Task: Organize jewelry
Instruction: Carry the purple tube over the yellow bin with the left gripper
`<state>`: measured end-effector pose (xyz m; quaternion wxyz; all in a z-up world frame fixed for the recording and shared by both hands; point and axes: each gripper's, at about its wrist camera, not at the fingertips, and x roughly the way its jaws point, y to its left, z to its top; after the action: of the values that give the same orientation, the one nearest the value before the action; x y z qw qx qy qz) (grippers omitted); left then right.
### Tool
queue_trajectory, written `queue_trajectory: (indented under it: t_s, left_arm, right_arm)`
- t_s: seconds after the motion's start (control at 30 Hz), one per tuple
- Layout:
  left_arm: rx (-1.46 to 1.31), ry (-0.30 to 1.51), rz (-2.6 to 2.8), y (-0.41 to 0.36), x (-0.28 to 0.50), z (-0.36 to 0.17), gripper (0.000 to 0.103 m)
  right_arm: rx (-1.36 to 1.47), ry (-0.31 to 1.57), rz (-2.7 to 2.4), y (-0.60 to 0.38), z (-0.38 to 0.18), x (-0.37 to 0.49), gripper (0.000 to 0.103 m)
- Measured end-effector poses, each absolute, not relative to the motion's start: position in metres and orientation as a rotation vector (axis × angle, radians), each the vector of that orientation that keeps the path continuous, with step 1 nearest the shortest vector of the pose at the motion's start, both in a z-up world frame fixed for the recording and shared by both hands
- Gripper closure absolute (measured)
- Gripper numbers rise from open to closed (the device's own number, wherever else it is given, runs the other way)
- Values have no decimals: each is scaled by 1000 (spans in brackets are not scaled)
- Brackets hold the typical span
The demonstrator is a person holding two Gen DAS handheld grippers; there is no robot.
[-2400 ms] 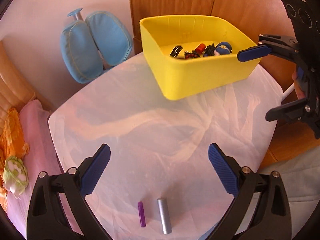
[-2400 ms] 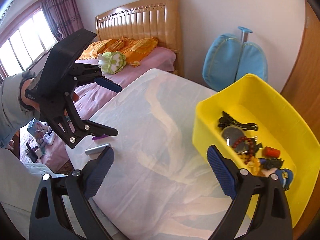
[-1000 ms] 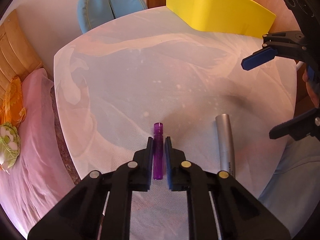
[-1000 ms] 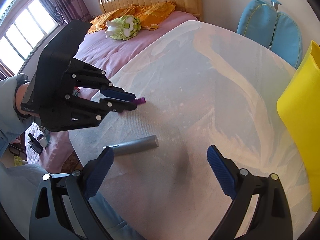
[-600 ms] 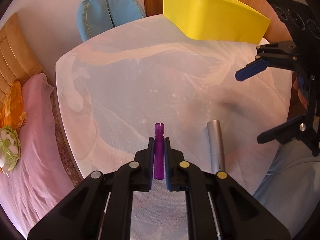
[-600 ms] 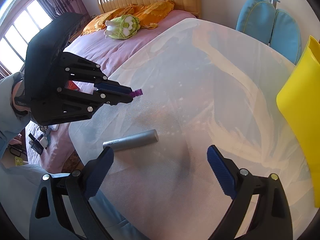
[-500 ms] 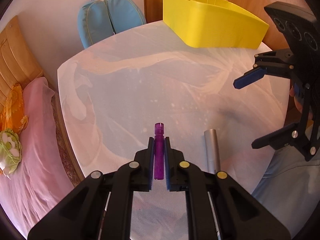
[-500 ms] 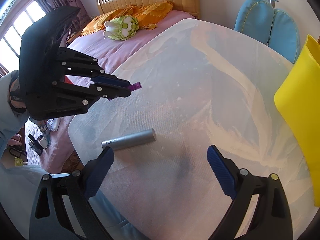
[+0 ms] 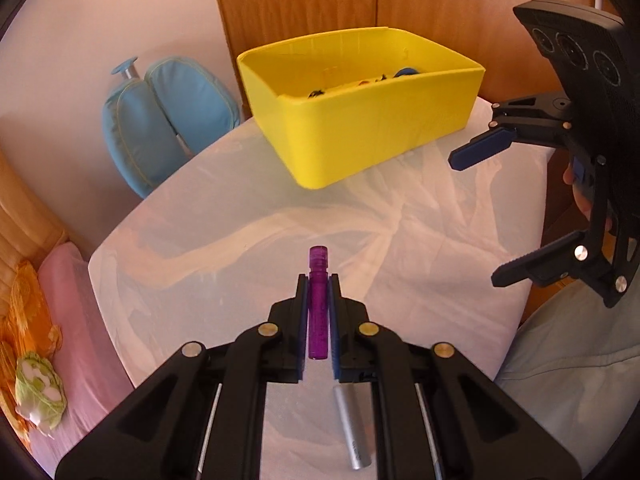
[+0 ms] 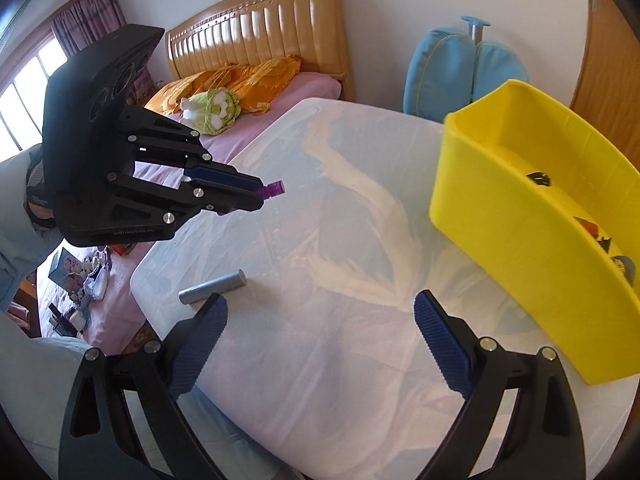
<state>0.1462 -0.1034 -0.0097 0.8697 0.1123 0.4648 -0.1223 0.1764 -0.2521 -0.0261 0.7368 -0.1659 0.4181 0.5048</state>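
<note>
My left gripper (image 9: 318,284) is shut on a slim purple tube (image 9: 318,300) and holds it in the air above the white table (image 9: 224,240), cap end sticking out past the fingertips. The right wrist view shows the same left gripper (image 10: 256,196) with the purple tube (image 10: 274,189) at its tips. A silver tube (image 10: 212,287) lies on the table near the front edge, and it shows under my left gripper as the silver tube (image 9: 353,432). My right gripper (image 10: 320,320) stands open and empty over the table. The yellow bin (image 9: 368,128) with several small items sits at the far side.
A blue padded chair back (image 9: 160,120) stands behind the table. A bed with pink sheet (image 10: 304,80), orange pillows and a green plush toy (image 10: 214,110) lies to the left. Wooden cabinet doors (image 9: 320,8) rise behind the bin. A person's light sleeve (image 9: 572,360) is at the right.
My left gripper has risen off the table with the purple tube in it and moved toward the yellow bin. The right gripper lifted and shifted too, still open. The silver tube stayed put.
</note>
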Motion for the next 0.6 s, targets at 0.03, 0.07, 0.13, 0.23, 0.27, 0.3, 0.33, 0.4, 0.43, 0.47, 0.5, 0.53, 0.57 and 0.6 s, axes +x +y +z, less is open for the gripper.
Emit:
queue_trajectory:
  t_s: [0.03,0.07,0.13,0.23,0.27,0.3,0.33,0.4,0.43,0.47,0.5,0.53,0.57,0.6]
  left_arm:
    - [243,961,-272,-112,151,-4,93]
    - [253,946,-288,-122,157,2,93]
    - [273,922,-312,-142,168,13,93]
    - [312,894,-340,-171,187,26,93]
    - [323,889,-344,-179,195,30,93]
    - [332,883,-344,-188,202,32,93]
    - [334,879,-345,-195,209,35,93]
    - [337,869,-341,-208,222,40,93]
    - [342,863,-339,-215,229,43,93]
    - [346,857,-337,-220,235,44,93]
    - [345,852,-331,-224,242,44,93]
    - [339,857,-332,-228,249,44,93]
    - [337,860,-331,-229,256,43,93]
    - [338,864,-330,-230,265,43,93]
  right_arm:
    - [-347,907,1098,-263,-21,180,8]
    - [-329,897,1088,-273,-17,184,8]
    - [-297,879,1066,-296,-9,191,8]
    - [-275,850,1039,-325,-1,201,8]
    - [-273,840,1031,-335,2,205,8]
    - [-274,831,1024,-344,4,209,8]
    - [-276,821,1016,-353,7,214,8]
    - [-279,802,1000,-370,12,227,8]
    - [-277,791,995,-377,15,233,8]
    - [-275,779,993,-385,18,240,8]
    - [-271,768,988,-391,21,248,8]
    - [-265,764,979,-396,23,255,8]
    - [-257,765,969,-399,24,263,8]
    - [-246,770,962,-402,25,273,8]
